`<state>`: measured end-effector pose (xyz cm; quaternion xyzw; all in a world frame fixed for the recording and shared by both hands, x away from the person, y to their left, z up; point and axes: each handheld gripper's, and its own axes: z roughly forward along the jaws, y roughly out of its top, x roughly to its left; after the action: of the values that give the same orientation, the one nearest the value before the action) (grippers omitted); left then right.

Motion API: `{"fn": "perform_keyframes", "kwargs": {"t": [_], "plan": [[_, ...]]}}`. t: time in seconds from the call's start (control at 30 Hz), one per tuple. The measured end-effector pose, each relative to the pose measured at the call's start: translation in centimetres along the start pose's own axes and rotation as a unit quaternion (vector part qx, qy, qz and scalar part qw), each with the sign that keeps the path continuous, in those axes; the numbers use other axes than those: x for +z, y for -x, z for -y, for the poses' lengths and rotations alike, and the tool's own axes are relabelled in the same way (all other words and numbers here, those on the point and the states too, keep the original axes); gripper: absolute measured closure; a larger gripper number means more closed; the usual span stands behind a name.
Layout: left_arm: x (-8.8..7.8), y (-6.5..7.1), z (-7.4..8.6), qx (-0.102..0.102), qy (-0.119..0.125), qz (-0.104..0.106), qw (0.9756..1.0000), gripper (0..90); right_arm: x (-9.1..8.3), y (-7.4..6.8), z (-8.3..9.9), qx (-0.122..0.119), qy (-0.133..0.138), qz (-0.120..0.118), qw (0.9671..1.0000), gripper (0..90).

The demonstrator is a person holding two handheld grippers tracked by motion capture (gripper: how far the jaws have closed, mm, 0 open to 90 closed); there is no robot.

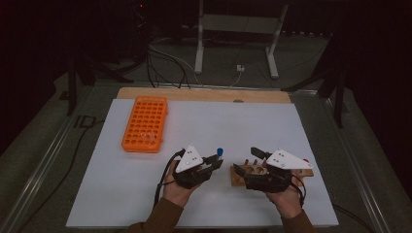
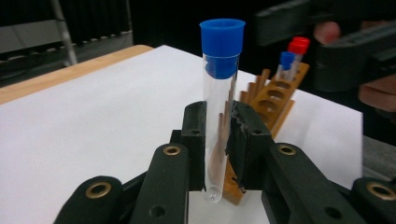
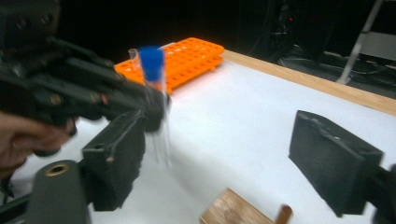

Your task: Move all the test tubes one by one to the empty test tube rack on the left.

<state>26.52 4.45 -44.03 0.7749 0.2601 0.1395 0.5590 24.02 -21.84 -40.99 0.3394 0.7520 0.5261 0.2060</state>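
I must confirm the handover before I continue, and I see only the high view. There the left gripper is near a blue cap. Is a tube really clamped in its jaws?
Observer: Yes. The left gripper is shut on a clear tube with a blue cap; its pads press the glass on both sides and the tube stands upright.
Operator: And the right gripper, does it hold anything?
Observer: No. The right gripper is open, with nothing between its pads.
Operator: What stands in the wooden rack?
Observer: At the far end of the wooden rack stand two tubes, a blue-capped tube and a red-capped tube.
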Motion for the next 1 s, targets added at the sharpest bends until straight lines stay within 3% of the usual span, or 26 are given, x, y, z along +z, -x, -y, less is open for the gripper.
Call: {"fn": "perform_keyframes", "kwargs": {"t": [0.27,0.47,0.7,1.0], "plan": [[-2.1,-2.0,0.4,-0.007,0.007,-0.05,0.9987,77.7,-1.2,1.0,0.9,0.006,0.001,0.02,0.9998,11.8],[-3.8,-3.6,0.5,-0.008,0.014,-0.085,0.9962,77.7,-1.5,1.6,1.5,0.015,-0.006,0.027,0.9995,8.6],[-5.9,-5.8,0.6,-0.022,0.03,-0.129,0.9909,77.7,-1.5,1.6,1.5,0.015,-0.006,0.03,0.9994,5.1],[-8.6,-8.5,1.4,-0.04,0.04,-0.181,0.9819,77.6,-1.8,1.8,1.5,0.019,-0.002,0.031,0.9993,2.2]]}}
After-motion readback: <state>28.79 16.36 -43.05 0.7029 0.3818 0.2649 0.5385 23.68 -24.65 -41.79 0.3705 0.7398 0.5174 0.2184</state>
